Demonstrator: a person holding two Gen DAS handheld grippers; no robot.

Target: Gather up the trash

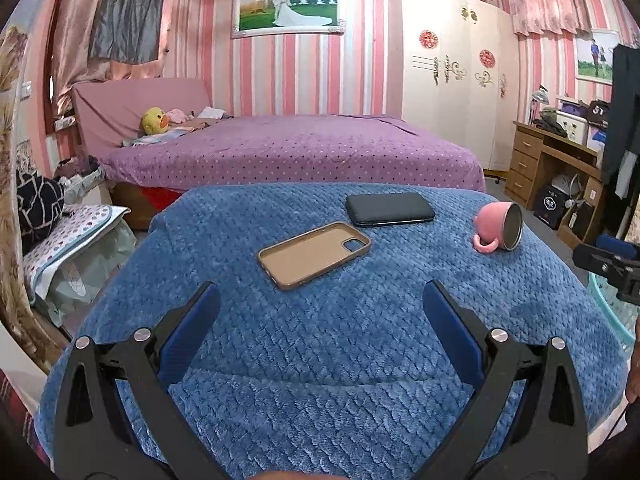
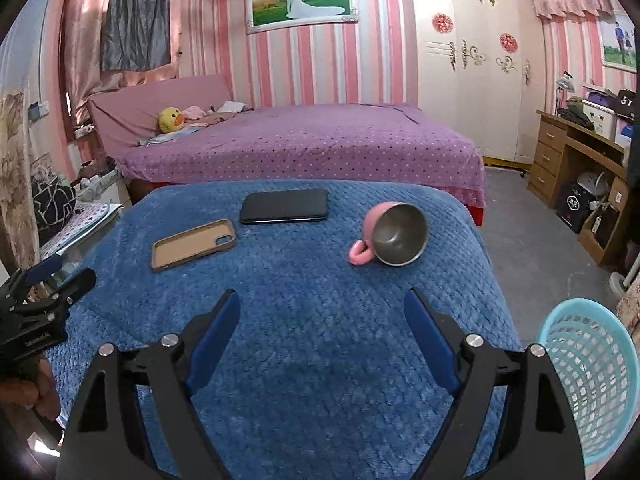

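Observation:
A table under a blue fleece blanket holds a tan phone case lying open side up, a black phone behind it, and a pink mug tipped on its side. A light blue mesh waste basket stands on the floor at the table's right. My left gripper is open and empty above the near blanket. My right gripper is open and empty too, in front of the mug. No loose trash shows.
A purple bed with a yellow duck toy lies behind the table. A white wardrobe and a wooden desk stand at the right. Cluttered bags and cloth sit left of the table.

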